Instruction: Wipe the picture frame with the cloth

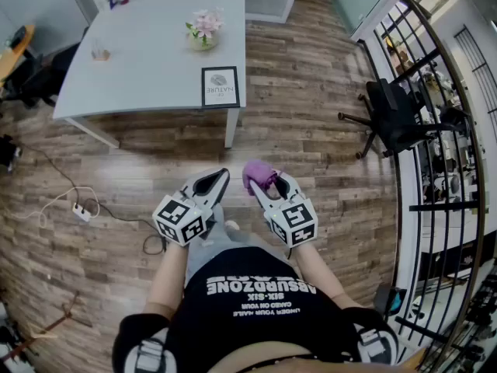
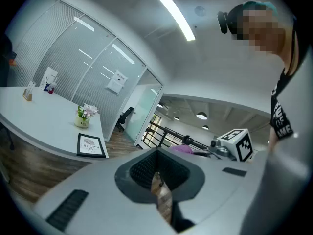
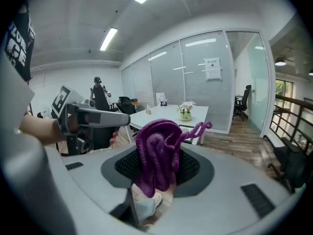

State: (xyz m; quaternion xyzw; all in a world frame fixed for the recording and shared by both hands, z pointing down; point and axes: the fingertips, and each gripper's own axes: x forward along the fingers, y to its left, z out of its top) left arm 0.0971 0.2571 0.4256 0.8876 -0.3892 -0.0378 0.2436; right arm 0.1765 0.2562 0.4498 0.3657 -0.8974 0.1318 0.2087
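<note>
The right gripper (image 3: 157, 173) grips a purple knitted cloth (image 3: 156, 151) between its 2 jaws, at centre frame in the head view. Just beside it, the left gripper (image 2: 157, 175) has its jaws pressed together on nothing. The picture frame (image 1: 220, 86) sits well apart from both, at the near edge of a white table (image 1: 140, 68) in the upper left of the frame, near 1 pot of pink flowers (image 1: 203, 29). Wood floor (image 1: 311, 92) lies between.

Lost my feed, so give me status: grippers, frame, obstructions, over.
Left gripper shut, empty. Right gripper shut on purple cloth. Picture frame on white table, near edge, untouched. Only wood floor between.
</note>
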